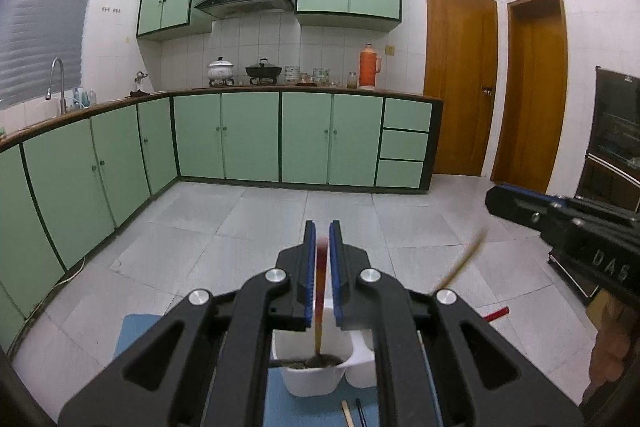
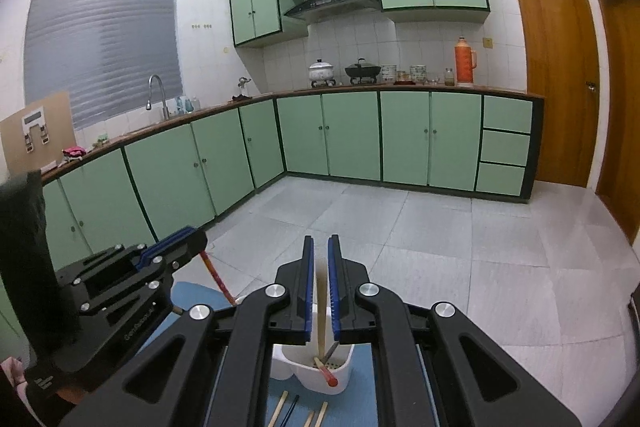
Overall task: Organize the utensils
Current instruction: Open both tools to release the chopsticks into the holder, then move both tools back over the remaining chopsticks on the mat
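we've got both tongs loaded at once here. our left gripper [image 1: 322, 267] is clamped on a red-topped chopstick [image 1: 320, 291], held near upright with its dark tip hanging just over the white utensil holder [image 1: 316, 379] straight below the jaws. our right gripper [image 2: 318, 283] is pinched on a pale wooden chopstick [image 2: 321, 311], also near upright, and its lower end looks like it's already inside the holder's front compartment, though the exact contact is hard to tell.

the holder sits on a blue mat [image 2: 360, 379], right under and a bit ahead of both sets of tongs. a red-tipped chopstick [image 2: 326, 373] already leans in that compartment next to a darker one. more loose sticks [image 2: 280, 409] lie flat on the mat nearer to us than the holder, below the right jaws.

for doing this step well, we reckon: keep each stick close to vertical and centred over the compartment before letting go, so the tip doesn't catch the rim or the divider. drop them one at a time, since the two tongs are close beside each other and could bump. lower until the tip is well inside, then ease the jaws apart rather than snapping. the holder looks light, so a sideways nudge could tip it.
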{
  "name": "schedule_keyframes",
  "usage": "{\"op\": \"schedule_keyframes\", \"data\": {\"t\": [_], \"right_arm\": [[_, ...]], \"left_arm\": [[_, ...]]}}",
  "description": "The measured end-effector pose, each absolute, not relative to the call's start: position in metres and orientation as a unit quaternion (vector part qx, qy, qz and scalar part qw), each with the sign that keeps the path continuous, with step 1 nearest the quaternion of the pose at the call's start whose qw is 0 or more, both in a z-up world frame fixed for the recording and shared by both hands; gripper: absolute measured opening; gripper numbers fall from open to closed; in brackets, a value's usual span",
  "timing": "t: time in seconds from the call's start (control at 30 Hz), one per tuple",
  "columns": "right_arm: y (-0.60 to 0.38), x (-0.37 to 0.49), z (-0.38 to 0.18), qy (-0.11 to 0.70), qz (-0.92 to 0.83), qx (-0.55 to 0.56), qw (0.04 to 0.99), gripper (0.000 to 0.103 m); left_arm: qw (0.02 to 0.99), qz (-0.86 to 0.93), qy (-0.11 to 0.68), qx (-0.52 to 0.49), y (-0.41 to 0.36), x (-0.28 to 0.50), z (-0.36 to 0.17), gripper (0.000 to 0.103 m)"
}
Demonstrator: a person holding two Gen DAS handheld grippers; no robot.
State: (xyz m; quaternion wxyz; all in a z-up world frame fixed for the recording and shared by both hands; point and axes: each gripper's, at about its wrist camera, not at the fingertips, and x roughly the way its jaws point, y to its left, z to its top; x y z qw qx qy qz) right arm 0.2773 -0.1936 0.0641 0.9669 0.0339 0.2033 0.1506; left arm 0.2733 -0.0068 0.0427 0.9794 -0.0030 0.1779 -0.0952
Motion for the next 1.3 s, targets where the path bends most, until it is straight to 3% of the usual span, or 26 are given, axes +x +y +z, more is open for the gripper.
{"op": "schedule_keyframes", "data": {"t": [0.03,0.07,0.3,0.37,0.5,0.63,0.7,0.73,0.77,1.3], "right_arm": [[-0.195,0.275,0.065,0.200,0.147,0.034,0.968,0.018],[-0.197,0.272,0.067,0.198,0.145,0.034,0.969,0.018],[-0.217,0.240,0.072,0.178,0.131,0.045,0.974,0.031],[-0.222,0.228,0.072,0.172,0.126,0.048,0.976,0.042],[-0.228,0.203,0.071,0.161,0.123,0.051,0.978,0.052],[-0.230,0.175,0.069,0.148,0.118,0.052,0.981,0.068],[-0.231,0.163,0.067,0.146,0.116,0.055,0.981,0.081],[-0.231,0.154,0.065,0.142,0.110,0.057,0.982,0.093],[-0.231,0.148,0.063,0.138,0.104,0.059,0.983,0.097],[-0.227,0.088,-0.028,0.226,0.078,0.070,0.968,0.097]], "left_arm": [[0.980,-0.095,0.177,-0.003,-0.005,0.272,0.043,0.027],[0.981,-0.093,0.173,-0.004,-0.003,0.268,0.045,0.031],[0.985,-0.096,0.144,-0.019,0.011,0.239,0.060,0.046],[0.985,-0.098,0.138,-0.025,0.013,0.227,0.062,0.051],[0.986,-0.103,0.128,-0.028,0.013,0.204,0.063,0.064],[0.985,-0.109,0.130,-0.031,0.009,0.180,0.056,0.076],[0.985,-0.108,0.129,-0.034,0.008,0.169,0.053,0.087],[0.985,-0.109,0.129,-0.035,0.007,0.164,0.051,0.090],[0.985,-0.110,0.130,-0.035,0.007,0.159,0.049,0.090],[0.974,-0.099,0.206,-0.007,0.023,0.094,-0.025,0.095]]}}
